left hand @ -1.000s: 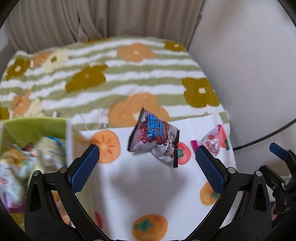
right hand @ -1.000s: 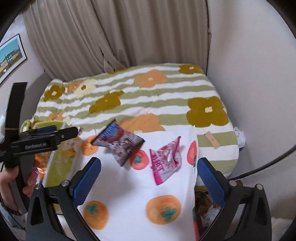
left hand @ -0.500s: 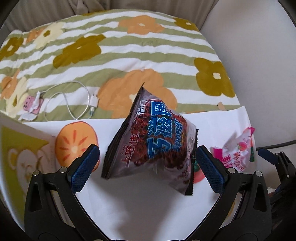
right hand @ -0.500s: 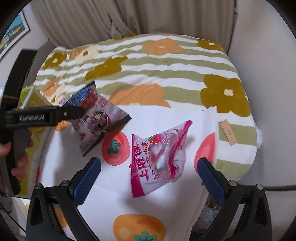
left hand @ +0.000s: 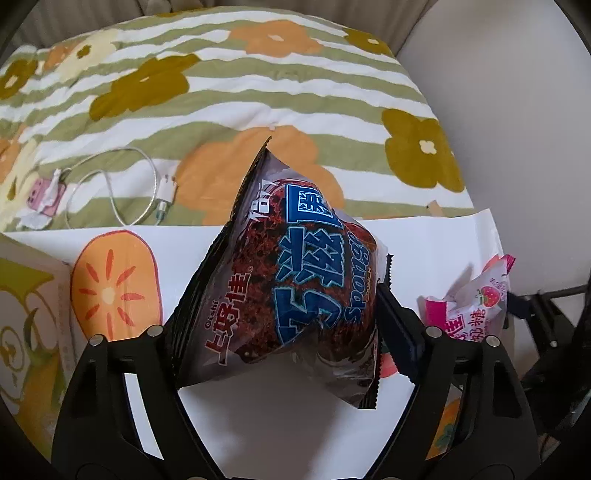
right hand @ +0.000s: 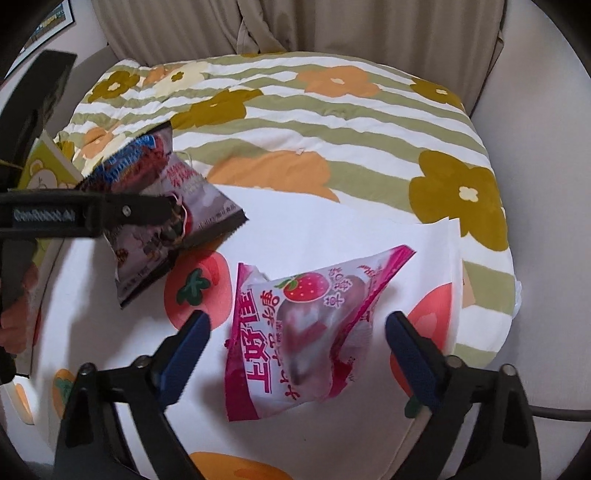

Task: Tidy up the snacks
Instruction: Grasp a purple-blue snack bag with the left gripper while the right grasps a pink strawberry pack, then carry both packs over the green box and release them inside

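Note:
A dark brown snack bag (left hand: 291, 280) with blue lettering sits between the fingers of my left gripper (left hand: 275, 325), which is shut on it; the bag covers the finger pads. It also shows in the right wrist view (right hand: 162, 206), pinched by the left gripper's fingers (right hand: 147, 210). A pink strawberry candy bag (right hand: 310, 332) lies on the white fruit-print cloth (right hand: 314, 221), between the open fingers of my right gripper (right hand: 297, 354). The pink bag also shows at the right of the left wrist view (left hand: 476, 306).
A green-and-white box (left hand: 26, 314) stands at the left on the cloth. Behind the cloth lies a striped floral bedspread (left hand: 221, 92) with a white cable and charger (left hand: 110, 192). A wall and curtains (right hand: 295, 26) close off the back and right.
My left gripper moved forward and closed on the dark bag. My right gripper moved forward and down until the pink bag lies between its fingers.

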`<state>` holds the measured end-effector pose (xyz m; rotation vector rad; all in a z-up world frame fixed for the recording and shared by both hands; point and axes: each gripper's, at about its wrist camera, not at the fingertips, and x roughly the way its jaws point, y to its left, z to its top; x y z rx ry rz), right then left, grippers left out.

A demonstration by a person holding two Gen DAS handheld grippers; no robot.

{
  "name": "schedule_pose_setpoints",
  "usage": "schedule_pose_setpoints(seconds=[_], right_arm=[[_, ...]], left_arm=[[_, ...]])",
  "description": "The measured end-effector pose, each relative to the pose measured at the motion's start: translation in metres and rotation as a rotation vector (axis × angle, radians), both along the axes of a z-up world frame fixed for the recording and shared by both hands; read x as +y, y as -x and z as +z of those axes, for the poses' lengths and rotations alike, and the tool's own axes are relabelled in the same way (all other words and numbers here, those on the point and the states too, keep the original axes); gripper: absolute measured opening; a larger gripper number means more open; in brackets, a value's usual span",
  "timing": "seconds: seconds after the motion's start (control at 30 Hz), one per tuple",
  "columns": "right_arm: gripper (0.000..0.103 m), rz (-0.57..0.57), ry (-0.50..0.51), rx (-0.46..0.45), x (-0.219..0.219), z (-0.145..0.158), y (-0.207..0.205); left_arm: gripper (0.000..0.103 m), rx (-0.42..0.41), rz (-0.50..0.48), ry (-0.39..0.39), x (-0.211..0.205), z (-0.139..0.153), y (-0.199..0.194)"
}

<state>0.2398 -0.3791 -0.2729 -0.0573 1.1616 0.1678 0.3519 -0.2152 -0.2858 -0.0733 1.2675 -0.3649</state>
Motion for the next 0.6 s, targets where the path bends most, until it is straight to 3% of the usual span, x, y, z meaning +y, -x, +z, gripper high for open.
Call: schedule_pose_setpoints(seconds=[0.23, 0.47, 0.6], right_arm=[[0.074, -0.005, 0.012, -0.006, -0.001, -0.006, 0.004], [0.053, -0.003, 0.019, -0.045, 0.001, 0.001, 0.010], [0.050, -0.014, 0.009, -0.063, 0.000, 0.008, 0.013]], left_arm=[[0.075, -0.026, 0.028, -0.020, 0.004, 0.007, 0.007], [0.075, -0.062, 0.037, -0.028, 0.010, 0.023, 0.018], [0.074, -0.093, 0.037, -0.031, 0.011, 0.038, 0.026]])
